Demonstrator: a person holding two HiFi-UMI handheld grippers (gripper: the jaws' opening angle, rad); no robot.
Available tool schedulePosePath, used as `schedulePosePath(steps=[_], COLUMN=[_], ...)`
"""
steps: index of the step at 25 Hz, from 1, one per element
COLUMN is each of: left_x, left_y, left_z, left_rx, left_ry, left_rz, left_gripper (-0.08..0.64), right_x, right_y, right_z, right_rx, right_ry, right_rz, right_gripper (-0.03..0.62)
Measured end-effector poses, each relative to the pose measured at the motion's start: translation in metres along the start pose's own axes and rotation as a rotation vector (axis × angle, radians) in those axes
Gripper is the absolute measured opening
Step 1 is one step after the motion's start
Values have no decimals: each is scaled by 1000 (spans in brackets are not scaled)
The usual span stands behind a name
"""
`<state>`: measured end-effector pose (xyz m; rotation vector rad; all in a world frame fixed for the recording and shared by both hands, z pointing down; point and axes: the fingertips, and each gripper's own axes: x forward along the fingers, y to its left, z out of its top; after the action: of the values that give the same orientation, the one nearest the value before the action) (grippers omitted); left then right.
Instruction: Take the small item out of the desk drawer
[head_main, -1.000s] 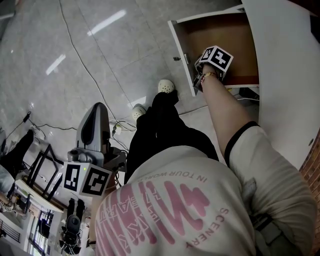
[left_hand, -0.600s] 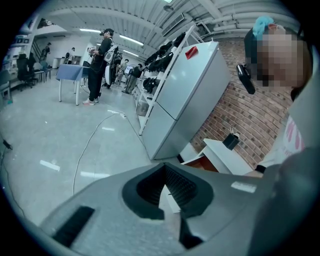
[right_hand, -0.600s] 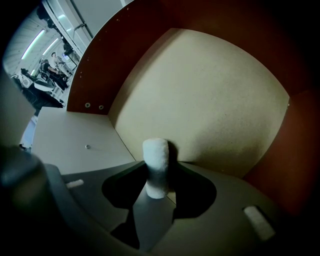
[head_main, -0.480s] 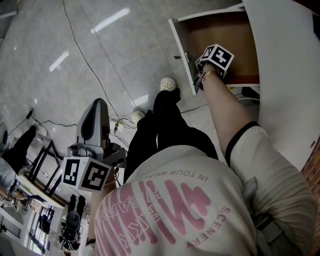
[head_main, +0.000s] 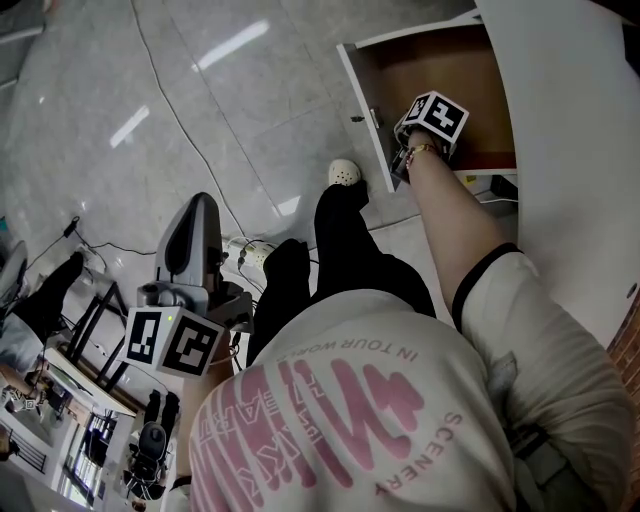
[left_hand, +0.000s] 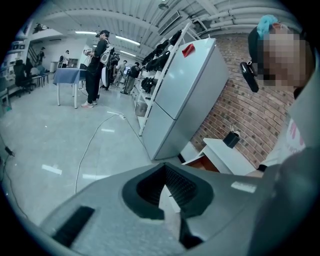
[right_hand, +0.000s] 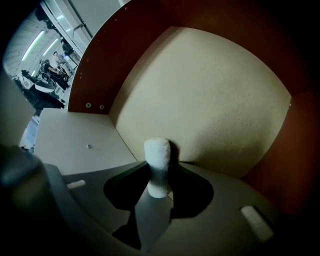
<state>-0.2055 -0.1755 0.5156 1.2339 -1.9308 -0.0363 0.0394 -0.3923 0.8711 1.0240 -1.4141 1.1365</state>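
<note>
Inside the open drawer at far right: one small white roll, upright, pinched at its lower end by your down-pointing right gripper, whose jaws have just been closing for the lift-out; left gripper, jaws parted and empty, parked near left as unneeded.

The drawer is pulled open beneath the white desk top. Its pale bottom is enclosed by reddish-brown walls. One small white item is seen upright on that bottom, near a corner – whether it rests there cannot be told. A small black object is set on the desk top. The glossy grey floor is crossed by a thin cable – and a white shoe is planted just beside the drawer front.
</note>
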Motion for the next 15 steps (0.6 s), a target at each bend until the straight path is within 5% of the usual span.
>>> schedulePosePath(steps=[15], left_x=[-14], left_y=[-16], left_z=[3], left_rx=[46], left_ry=[9], left_rz=[-54], left_gripper=[5], right_x=[-28], right_y=[3], right_z=[4], right_rx=[16], right_ry=[-76], right_rz=[21], right_gripper=[130])
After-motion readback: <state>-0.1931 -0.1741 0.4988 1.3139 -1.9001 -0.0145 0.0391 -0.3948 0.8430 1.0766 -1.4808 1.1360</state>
